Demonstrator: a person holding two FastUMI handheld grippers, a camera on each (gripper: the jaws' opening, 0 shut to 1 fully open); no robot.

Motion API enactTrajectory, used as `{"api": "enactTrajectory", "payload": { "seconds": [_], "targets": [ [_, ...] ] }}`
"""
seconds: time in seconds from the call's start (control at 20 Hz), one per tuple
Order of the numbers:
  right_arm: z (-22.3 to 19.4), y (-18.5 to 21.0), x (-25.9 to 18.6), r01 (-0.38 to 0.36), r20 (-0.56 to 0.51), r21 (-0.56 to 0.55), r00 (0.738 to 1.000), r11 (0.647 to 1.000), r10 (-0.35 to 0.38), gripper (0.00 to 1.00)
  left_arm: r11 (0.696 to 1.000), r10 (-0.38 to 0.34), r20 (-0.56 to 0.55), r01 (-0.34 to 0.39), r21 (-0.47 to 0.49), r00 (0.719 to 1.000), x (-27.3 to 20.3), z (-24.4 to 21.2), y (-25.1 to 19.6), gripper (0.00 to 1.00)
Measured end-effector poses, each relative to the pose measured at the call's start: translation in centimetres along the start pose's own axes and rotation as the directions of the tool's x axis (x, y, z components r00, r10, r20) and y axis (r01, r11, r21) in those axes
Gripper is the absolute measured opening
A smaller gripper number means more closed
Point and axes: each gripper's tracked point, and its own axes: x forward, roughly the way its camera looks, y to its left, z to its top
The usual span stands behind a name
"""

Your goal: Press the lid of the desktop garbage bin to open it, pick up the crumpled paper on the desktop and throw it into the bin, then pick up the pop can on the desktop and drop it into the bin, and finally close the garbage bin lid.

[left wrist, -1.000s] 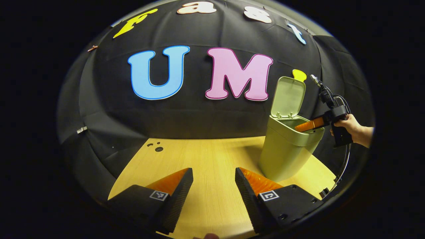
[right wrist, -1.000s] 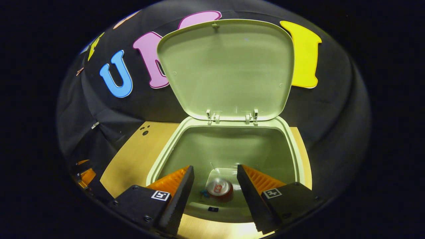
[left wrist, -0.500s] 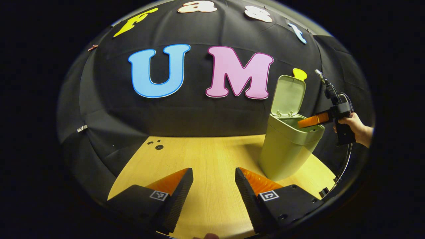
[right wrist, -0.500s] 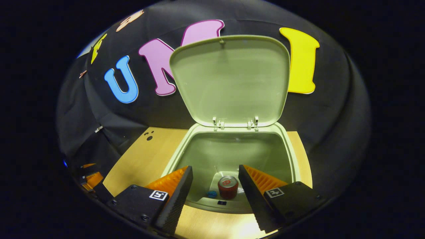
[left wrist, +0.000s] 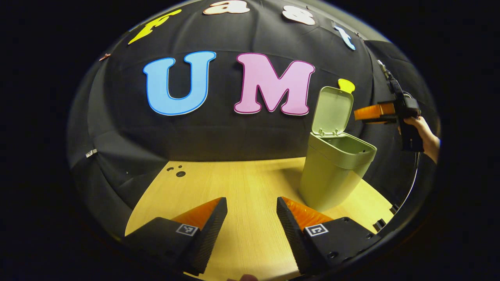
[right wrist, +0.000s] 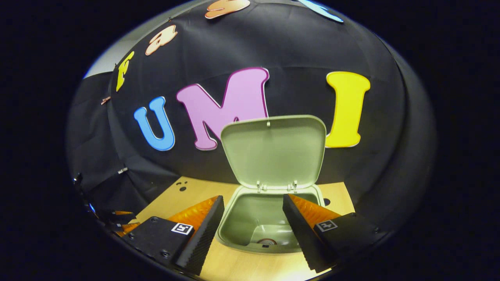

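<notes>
1. Right now the bin [left wrist: 335, 171] stands on the bench [left wrist: 242, 195] at about 3 o'clock in the left gripper view, lid [left wrist: 332, 111] hinged up and upright at the back.
2. Left gripper [left wrist: 250, 230]: jaws released, nothing between them, low over bare bench at 6 o'clock; bin well apart, up at about 2 o'clock from the jaws.
3. Right gripper [right wrist: 252, 230]: jaws released, empty, held above and in front of the bin mouth, looking down into it.
4. In the left gripper view the right gripper [left wrist: 375, 112] sits at 2 o'clock, above the bin rim and to its right, clear of the lid, with a hand [left wrist: 424, 132] on the grip.
5. Pop can [right wrist: 266, 241]: only its top shows at the bottom of the bin [right wrist: 269, 218], at 6 o'clock between the right jaws in the right gripper view.
6. Crumpled paper: cannot tell where it is.
7. Lid [right wrist: 275, 152] inside face points toward the right gripper; two hinges visible at its lower edge.
</notes>
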Motion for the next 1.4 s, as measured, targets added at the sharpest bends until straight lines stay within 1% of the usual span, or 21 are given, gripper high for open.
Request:
{"api": "enactTrajectory", "payload": {
  "seconds": [0.15,0.3,0.45,0.6,0.7,0.85,1.0,1.15,1.3,1.4],
  "targets": [
    [4.1,0.5,-0.2,-0.012,0.078,-0.009,0.997,1.0,0.013,0.97,1.0,-0.005,0.002,0.005,0.006,1.0,-0.1,-0.1,-0.1,0.84],
    [8.1,1.3,-0.1,-0.024,0.154,-0.023,0.988,0.999,0.027,0.97,1.0,-0.002,0.005,0.002,0.01,1.0,-0.2,0.0,-0.2,0.84],
    [11.2,1.6,0.5,-0.025,0.211,-0.039,0.977,0.999,0.032,0.97,1.0,0.006,0.01,-0.006,0.0,1.0,-0.6,0.0,0.1,0.84],
    [14.5,2.0,1.1,-0.031,0.275,-0.044,0.961,0.999,0.042,0.98,1.0,0.016,0.01,-0.016,-0.007,1.0,-0.7,0.2,0.1,0.84],
    [15.9,1.9,2.0,-0.022,0.297,-0.044,0.954,0.999,0.034,0.98,1.0,0.019,0.009,-0.019,-0.011,1.0,-0.8,0.1,0.3,0.84],
    [16.4,1.2,3.9,0.01,0.28,-0.035,0.96,0.999,0.001,0.98,1.0,0.026,0.006,-0.026,-0.013,1.0,-0.6,0.1,0.4,0.84],
    [16.4,0.6,5.8,0.017,0.27,0.004,0.963,1.0,-0.017,0.97,0.999,0.029,0.003,-0.029,-0.019,1.0,-0.3,0.3,0.3,0.84],
    [15.9,-0.2,7.5,0.02,0.257,0.019,0.966,1.0,-0.024,0.97,0.999,0.032,0.0,-0.032,-0.016,0.999,0.3,0.4,0.4,0.84],
    [15.6,-1.0,9.0,0.035,0.252,0.007,0.967,0.999,-0.036,0.97,0.999,0.044,-0.001,-0.044,-0.023,0.999,1.3,0.8,0.3,0.84],
    [14.9,-1.3,9.9,0.042,0.229,-0.011,0.973,0.999,-0.039,0.98,0.999,0.032,0.023,-0.031,-0.036,0.999,1.9,1.8,-0.3,0.84]
  ]
}}
